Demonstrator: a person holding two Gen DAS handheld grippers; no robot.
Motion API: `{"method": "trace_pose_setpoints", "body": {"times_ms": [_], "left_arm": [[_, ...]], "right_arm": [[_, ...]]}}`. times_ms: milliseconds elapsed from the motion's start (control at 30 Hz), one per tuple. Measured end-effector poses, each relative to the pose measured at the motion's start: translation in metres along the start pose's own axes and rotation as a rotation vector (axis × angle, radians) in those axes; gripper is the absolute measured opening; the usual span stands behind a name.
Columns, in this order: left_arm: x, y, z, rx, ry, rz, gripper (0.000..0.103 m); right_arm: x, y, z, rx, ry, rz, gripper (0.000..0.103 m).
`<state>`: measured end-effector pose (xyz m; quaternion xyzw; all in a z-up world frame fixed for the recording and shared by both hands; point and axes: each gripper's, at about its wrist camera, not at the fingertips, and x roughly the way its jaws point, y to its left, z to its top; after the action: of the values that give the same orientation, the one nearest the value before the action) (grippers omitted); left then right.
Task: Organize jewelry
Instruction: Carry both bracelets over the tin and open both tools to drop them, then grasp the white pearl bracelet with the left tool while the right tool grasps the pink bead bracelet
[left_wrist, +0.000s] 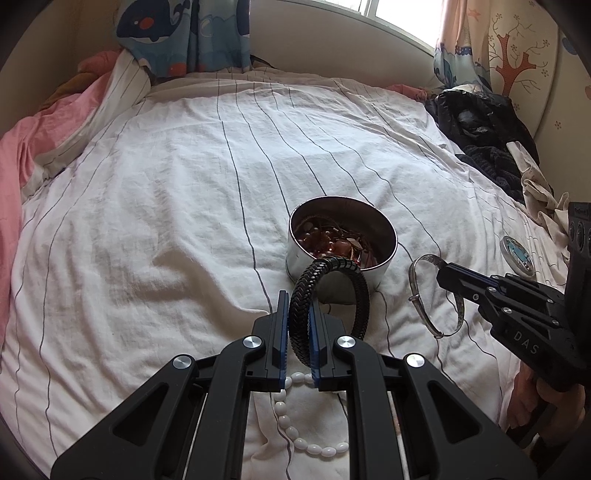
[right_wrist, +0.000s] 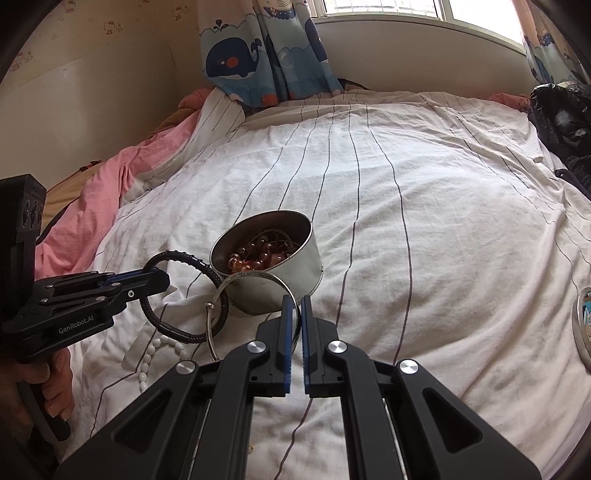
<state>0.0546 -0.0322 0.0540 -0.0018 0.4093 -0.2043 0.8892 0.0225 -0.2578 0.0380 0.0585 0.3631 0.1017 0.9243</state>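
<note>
Left wrist view showed the left gripper (left_wrist: 298, 306) clamped on the black braided bracelet (left_wrist: 325, 295) and the right gripper (left_wrist: 443, 271) pinching the silver bangle (left_wrist: 436, 291), both low centre-right beside the tin (left_wrist: 295, 258), where a careless swing could tip it.

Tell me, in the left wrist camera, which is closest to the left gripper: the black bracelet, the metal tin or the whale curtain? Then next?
1. Black braided bracelet: clamped in the left gripper.
2. Metal tin: just beyond the bracelet, on the bed.
3. Whale curtain: far back, by the window.
</note>
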Motion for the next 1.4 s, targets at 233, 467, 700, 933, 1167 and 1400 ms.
{"method": "trace_pose_setpoints", "body": {"times_ms": [233, 467, 700, 933, 1167, 1400], "left_arm": [[-0.008, 0.004, 0.011, -0.034, -0.021, -0.052, 0.009], [0.007, 0.0, 0.039, -0.052, -0.028, -0.092, 0.009], [0.047, -0.01, 0.061, -0.055, 0.0, -0.099, 0.009], [0.085, -0.009, 0.069, -0.02, 0.07, -0.016, 0.011], [0.056, 0.007, 0.068, -0.05, 0.042, -0.035, 0.041], [0.003, 0.027, 0.029, 0.002, 0.048, 0.011, 0.041]], "right_arm": [[-0.002, 0.0, 0.003, 0.006, -0.016, 0.004, 0.005], [-0.005, -0.007, 0.007, 0.035, -0.033, 0.009, 0.005], [-0.001, -0.013, 0.019, 0.047, -0.052, 0.005, 0.005], [0.009, -0.015, 0.033, 0.036, -0.063, -0.013, 0.005], [0.03, 0.001, 0.046, -0.019, -0.054, -0.022, 0.005], [0.052, 0.018, 0.062, -0.071, -0.072, -0.05, 0.034]]}}
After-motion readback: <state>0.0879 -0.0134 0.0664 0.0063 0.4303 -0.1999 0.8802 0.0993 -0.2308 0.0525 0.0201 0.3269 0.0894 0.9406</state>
